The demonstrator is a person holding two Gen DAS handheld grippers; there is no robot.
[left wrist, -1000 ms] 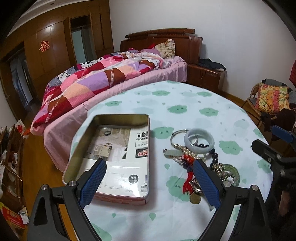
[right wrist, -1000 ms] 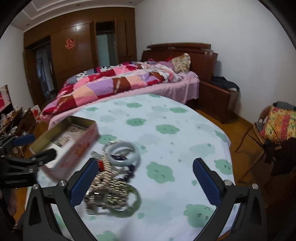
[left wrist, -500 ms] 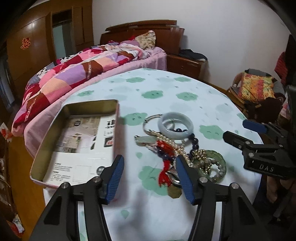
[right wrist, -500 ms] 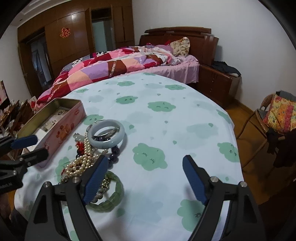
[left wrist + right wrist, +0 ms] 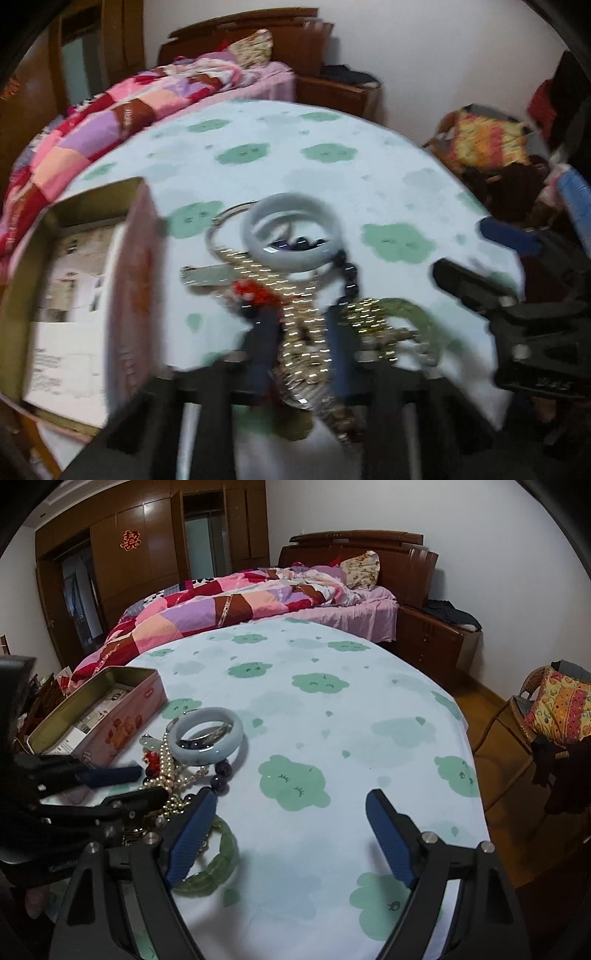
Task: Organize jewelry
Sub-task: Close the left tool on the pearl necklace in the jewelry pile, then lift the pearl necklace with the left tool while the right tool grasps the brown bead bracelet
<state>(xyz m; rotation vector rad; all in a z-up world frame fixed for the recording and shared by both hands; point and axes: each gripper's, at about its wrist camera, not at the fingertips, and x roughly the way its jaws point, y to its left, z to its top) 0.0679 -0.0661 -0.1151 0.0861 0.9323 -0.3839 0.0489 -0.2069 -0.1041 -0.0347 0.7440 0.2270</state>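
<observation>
Left tongs (image 5: pixel 303 343) narrowed around pearl strand (image 5: pixel 295 332) in jewelry pile (image 5: pixel 184 764); contact blurred, undeterminable. Right tongs (image 5: pixel 291 838) spread wide, green bracelet (image 5: pixel 212 864) beneath left finger. Pile on worktop (image 5: pixel 369 709), beside open tin (image 5: pixel 122 716).

Left gripper (image 5: pixel 301 343) fingers (image 5: pixel 263 343) narrowly apart around blurred pearl strand (image 5: pixel 295 332), pale bangle (image 5: pixel 291 238) beyond.

A red double-happiness character 囍 (image 5: pixel 131 541) hangs on the wooden wardrobe (image 5: pixel 122 572) left of the bed (image 5: pixel 258 594); other print is unreadable.
</observation>
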